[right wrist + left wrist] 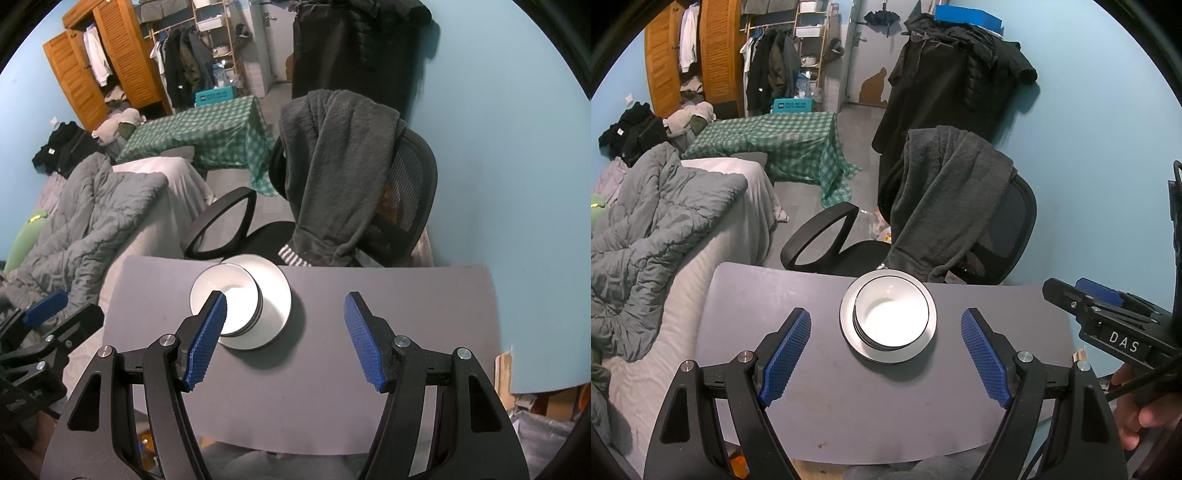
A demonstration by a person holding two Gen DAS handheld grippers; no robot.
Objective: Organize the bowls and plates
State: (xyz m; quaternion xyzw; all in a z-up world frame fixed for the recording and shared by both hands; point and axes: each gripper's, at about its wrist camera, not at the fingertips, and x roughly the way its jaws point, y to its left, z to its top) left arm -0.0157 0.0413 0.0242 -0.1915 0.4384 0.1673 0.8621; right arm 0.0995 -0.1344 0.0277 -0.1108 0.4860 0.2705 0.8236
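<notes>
Both of our black two-finger grippers with blue ribbed pads hang over the grey table top (pixel 768 295), and we go from left to right. On our left we hold the left gripper (pixel 885 356) with its jaws spread wide and nothing between them; its blue pads (pixel 785 354) stand to either side of the dishes without touching them. Straight ahead of it, near the far edge of the table, sits the stack of white bowls with dark rims (pixel 891 312), nested one in another and resting on the wide white round plate (pixel 925 339). From the right wrist view the same bowls (pixel 236 295) sit toward the left part of the plate (pixel 275 299), leaving more bare plate on the right. Further right we hold the right gripper (pixel 284 339), likewise released and holding nothing; its left pad (pixel 205 341) overlaps the bowls in the view, but we cannot tell whether it touches them. Behind the table stands a black mesh office chair (pixel 1012 229) with a dark grey fleece garment (pixel 945 192) draped over its back. Off to the left lies a bed with a rumpled grey quilt (pixel 661 206).
</notes>
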